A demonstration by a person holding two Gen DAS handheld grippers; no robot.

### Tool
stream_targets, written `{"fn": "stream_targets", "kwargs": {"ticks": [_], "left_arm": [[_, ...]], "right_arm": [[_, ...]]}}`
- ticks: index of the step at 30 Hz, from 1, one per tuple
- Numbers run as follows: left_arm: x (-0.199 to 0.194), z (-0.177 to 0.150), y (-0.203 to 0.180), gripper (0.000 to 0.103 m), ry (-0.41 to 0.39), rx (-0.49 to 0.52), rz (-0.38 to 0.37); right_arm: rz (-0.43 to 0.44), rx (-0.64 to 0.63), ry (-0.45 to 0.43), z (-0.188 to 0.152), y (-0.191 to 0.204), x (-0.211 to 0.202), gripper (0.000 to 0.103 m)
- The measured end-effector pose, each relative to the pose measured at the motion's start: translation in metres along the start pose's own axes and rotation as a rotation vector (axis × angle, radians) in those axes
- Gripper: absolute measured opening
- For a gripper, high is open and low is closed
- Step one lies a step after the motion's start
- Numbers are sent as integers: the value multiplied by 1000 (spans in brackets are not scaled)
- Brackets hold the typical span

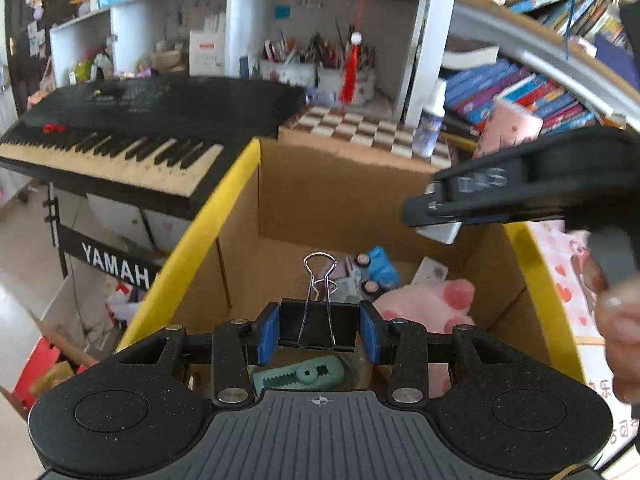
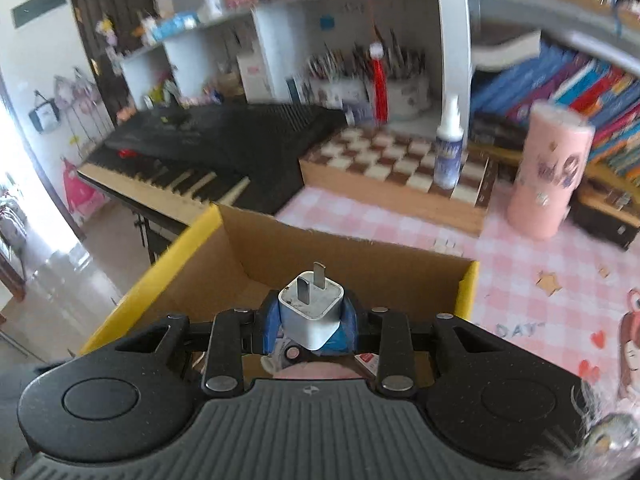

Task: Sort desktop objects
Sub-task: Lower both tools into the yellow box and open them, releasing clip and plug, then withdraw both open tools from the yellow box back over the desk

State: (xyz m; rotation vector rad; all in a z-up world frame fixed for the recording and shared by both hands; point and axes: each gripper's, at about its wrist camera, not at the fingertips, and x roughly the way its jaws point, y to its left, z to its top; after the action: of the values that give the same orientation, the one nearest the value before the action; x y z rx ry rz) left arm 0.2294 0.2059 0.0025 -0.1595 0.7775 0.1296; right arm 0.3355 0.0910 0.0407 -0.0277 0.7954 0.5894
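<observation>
My left gripper (image 1: 319,330) is shut on a black binder clip (image 1: 318,326), its silver handles pointing up, held over the open cardboard box (image 1: 240,236) with yellow-taped rims. My right gripper (image 2: 308,322) is shut on a white charger plug (image 2: 310,312), prongs up, above the same box (image 2: 360,256). In the left wrist view the right gripper (image 1: 440,216) comes in from the right over the box with the white plug (image 1: 442,234) at its tip. In the box lie a pink plush toy (image 1: 428,306), a blue toy car (image 1: 380,270) and a teal toothed piece (image 1: 300,376).
A black Yamaha keyboard (image 1: 132,128) stands left of the box. Behind it are a chessboard (image 2: 400,164), a white glue bottle (image 2: 450,148), a pink cylinder (image 2: 550,172), shelves and books (image 1: 520,92). The table has a pink checked cloth (image 2: 520,272).
</observation>
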Motion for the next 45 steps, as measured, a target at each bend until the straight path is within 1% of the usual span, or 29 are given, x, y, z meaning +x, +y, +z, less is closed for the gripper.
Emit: {"fn": "stream_targets", "kwargs": {"ticks": [4,7,9,11,12,13,17,19,23,25,26,27,28,29,30,32,35,38,43,45], "left_arm": [[9,-1,-4,41,38,2,-7],[10,-3,-4,42,35,-11,-17],[9,-3,-5,45,29,-9,-24],[7,-1,-7,55,9,6,-26],[3,-1,-8,56,-7,18,-24],[0,0,-10,58,-23,28,-18],[-22,1,-13,58,-111,52,-15],[-36,1,-13,58,-156,58,-18],[-63,5,-9,58,-239,62,-1],[-79,5,-4,59,-278,33,1],[-85,5,-2,60,-296,18,-6],[-92,4,0,60,-315,3,-14],[-99,2,2,62,-333,-10,-18],[-106,-1,2,66,-350,-19,-19],[-112,-5,3,68,-370,-27,-19],[-124,-14,4,71,-394,-44,-16],[-137,-29,6,74,-405,-50,-26],[-153,-48,4,76,-406,-34,-22],[-175,-83,3,78,-390,-19,-14],[-182,-98,2,79,-384,-17,-15]], "right_arm": [[15,16,138,8,-5,38,30],[21,-19,187,7,-5,49,30],[24,-20,205,4,-5,53,31],[26,-19,205,1,-5,54,32],[26,-24,191,0,-5,52,40],[27,-28,175,-1,-4,48,42],[39,-31,77,-1,-1,22,42],[28,-35,12,-4,0,2,43],[-19,-26,-127,-11,-1,-43,43],[-51,-9,-191,-16,-4,-66,43],[-66,-2,-222,-19,-5,-78,46],[-82,2,-253,-23,-6,-90,51],[-103,6,-289,-29,-7,-103,54],[-123,11,-324,-37,-9,-116,58],[-143,22,-359,-45,-11,-130,60],[-182,41,-399,-61,-13,-148,61],[-257,57,-437,-91,-12,-175,63],[-321,77,-449,-125,-7,-196,64],[-406,128,-418,-184,3,-221,68],[-429,144,-402,-206,8,-229,72]]}}
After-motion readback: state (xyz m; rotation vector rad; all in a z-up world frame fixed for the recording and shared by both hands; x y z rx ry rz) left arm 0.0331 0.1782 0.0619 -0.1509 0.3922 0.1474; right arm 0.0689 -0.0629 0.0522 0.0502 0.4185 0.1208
